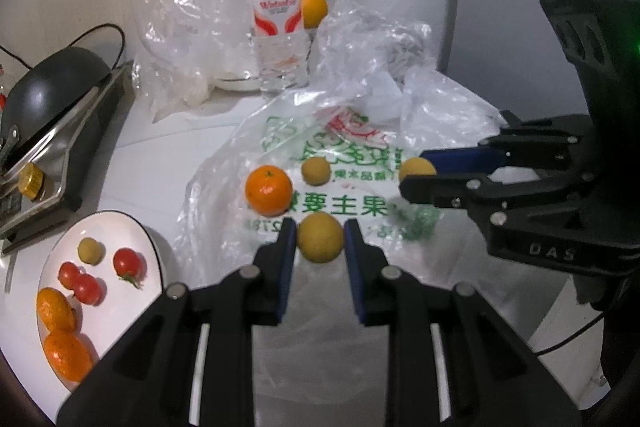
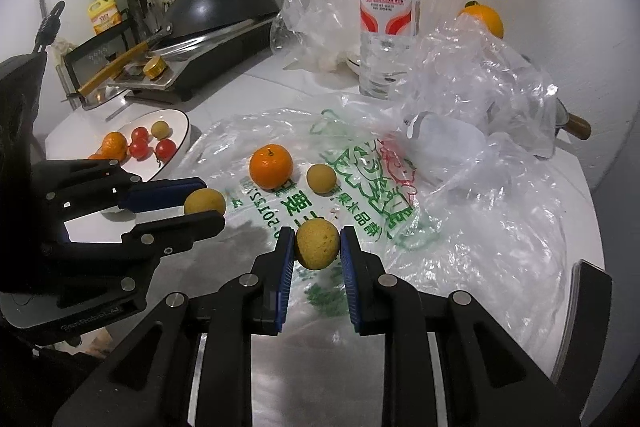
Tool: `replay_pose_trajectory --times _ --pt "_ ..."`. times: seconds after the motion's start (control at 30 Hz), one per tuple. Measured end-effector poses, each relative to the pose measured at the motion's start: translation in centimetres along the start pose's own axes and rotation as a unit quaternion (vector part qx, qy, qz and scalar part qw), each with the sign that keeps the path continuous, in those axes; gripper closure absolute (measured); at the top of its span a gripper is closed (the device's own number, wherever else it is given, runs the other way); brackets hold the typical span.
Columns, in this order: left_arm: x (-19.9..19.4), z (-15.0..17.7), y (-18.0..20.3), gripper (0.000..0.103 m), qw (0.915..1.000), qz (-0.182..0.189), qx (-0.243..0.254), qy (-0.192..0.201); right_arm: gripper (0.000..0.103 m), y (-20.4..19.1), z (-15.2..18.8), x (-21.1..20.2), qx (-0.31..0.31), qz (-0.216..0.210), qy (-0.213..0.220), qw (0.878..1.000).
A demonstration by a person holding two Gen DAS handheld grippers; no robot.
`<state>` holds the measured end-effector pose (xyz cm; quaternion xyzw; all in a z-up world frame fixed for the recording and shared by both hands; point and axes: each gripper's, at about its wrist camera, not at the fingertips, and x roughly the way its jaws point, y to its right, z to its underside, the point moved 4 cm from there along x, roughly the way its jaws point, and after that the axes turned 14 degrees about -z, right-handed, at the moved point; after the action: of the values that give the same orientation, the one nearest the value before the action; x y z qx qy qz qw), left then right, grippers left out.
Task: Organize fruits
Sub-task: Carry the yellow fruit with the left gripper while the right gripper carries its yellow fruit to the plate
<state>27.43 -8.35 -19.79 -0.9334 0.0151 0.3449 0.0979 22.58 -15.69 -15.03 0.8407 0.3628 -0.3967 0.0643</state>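
Item: fruit sorting, transfer stage. Left gripper (image 1: 320, 239): pads pinching one small yellow-brown fruit (image 1: 320, 242), held clear of the counter above the printed plastic bag (image 1: 340, 203). Right gripper (image 2: 316, 245): pads pinching a second small yellow-brown fruit (image 2: 316, 243) in the same manner, also over the bag. Each gripper shows in the other's view with its fruit at the fingertips. Step in hand, as judged: both fruits are picked and lifted, and await carriage to the white plate (image 2: 182, 131) at the left of the counter. Next move calls for swinging each gripper leftward over the plate's rim, lowering onto a bare patch of it, and parting the pads gently so that the round fruit does not roll off; the two grippers sit near one another and likely must go in turn. Container, white plate: holds three small red tomatoes (image 1: 128, 263), one small yellow-green fruit (image 1: 91, 251) and two mandarins (image 1: 56, 309); room remains toward its near edge. Printed plastic bag, lying flat, not enclosing: bears one mandarin (image 2: 271, 166) and one further small yellow-brown fruit (image 2: 321, 178), not yet sorted. Elsewhere: an orange (image 2: 482, 19) behind crumpled clear bags (image 2: 480, 75); a water bottle (image 2: 387, 15), upright.
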Motion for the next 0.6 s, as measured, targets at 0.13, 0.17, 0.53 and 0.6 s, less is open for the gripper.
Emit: replay_pose_trajectory --times 0.13,0.17,0.53,0.6 --pt "-1.0 0.0 0.0 0.078 1.0 0.003 -0.001 0.009 0.078 -0.6 0.2 -0.8 -0.002 0.004 0.004 1.0" --pt "-1.3 0.0 0.0 0.078 0.9999 0.003 -0.001 0.012 0.078 -0.7 0.3 -0.9 -0.003 0.005 0.005 1.0" --pt "-4.5 0.3 -0.2 0.078 0.9994 0.005 -0.001 0.035 0.078 -2.9 0.4 -2.7 -0.014 0.014 0.017 1.0" --pt "-5.0 0.4 -0.2 0.078 0.9992 0.005 -0.001 0.039 0.078 -3.3 0.4 -3.0 -0.017 0.015 0.019 1.0"
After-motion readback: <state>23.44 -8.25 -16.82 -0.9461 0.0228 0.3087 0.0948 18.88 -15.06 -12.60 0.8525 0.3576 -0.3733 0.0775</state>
